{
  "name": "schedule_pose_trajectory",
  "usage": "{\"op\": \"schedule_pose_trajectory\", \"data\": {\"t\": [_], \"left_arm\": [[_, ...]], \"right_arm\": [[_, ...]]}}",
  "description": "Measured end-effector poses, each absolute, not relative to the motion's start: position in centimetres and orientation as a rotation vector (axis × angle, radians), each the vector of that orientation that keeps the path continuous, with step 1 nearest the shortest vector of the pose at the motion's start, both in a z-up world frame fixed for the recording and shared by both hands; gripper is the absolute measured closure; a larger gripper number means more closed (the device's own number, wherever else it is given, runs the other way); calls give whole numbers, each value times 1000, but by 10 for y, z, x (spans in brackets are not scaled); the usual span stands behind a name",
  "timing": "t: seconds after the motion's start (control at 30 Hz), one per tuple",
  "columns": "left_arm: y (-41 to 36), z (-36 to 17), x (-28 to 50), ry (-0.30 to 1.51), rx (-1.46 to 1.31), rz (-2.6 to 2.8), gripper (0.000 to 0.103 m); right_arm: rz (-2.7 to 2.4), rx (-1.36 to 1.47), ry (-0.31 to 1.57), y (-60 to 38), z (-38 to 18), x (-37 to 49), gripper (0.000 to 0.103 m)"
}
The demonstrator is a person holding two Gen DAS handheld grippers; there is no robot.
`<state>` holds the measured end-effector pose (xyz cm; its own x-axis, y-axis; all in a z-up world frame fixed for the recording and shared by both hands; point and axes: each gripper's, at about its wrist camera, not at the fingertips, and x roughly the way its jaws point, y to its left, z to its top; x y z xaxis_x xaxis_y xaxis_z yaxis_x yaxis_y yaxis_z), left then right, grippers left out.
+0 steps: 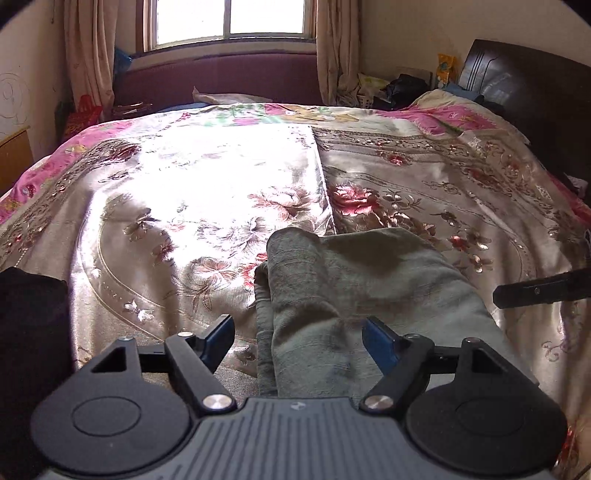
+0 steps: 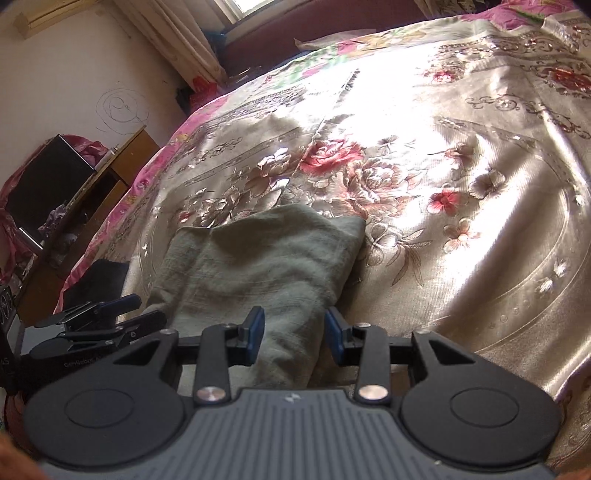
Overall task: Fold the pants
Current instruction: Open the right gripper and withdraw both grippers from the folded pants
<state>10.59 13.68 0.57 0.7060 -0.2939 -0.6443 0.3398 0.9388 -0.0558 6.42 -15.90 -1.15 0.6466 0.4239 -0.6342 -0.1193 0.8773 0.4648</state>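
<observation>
The grey-green pants [image 1: 354, 288] lie folded into a thick bundle on the floral bedspread [image 1: 184, 192], near the bed's front edge. My left gripper [image 1: 299, 338] hovers over the bundle's near left part, jaws wide open; its blue pads [image 1: 376, 341] touch no cloth. In the right wrist view the pants [image 2: 258, 258] run between the fingers of my right gripper [image 2: 294, 330], which stands partly open above the bundle's near right edge, with a gap at the right pad [image 2: 334, 332]. The left gripper [image 2: 110, 314] shows at that view's left edge.
A dark cloth [image 1: 29, 332] lies at the bed's near left corner. A dark headboard [image 1: 517, 85] stands at the right, and a window [image 1: 229, 18] with curtains beyond the bed. A wooden cabinet [image 2: 122, 158] with clutter stands by the wall.
</observation>
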Motion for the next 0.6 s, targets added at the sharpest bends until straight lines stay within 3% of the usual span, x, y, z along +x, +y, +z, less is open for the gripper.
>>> {"op": "schedule_pose_trajectory", "data": {"t": [0.1, 0.6], "left_arm": [[124, 22, 81, 644, 62, -317, 0], [106, 26, 30, 656, -20, -227, 0]], "right_arm": [[351, 388, 803, -143, 0, 42, 62], [355, 380, 772, -117, 14, -18, 60]]}}
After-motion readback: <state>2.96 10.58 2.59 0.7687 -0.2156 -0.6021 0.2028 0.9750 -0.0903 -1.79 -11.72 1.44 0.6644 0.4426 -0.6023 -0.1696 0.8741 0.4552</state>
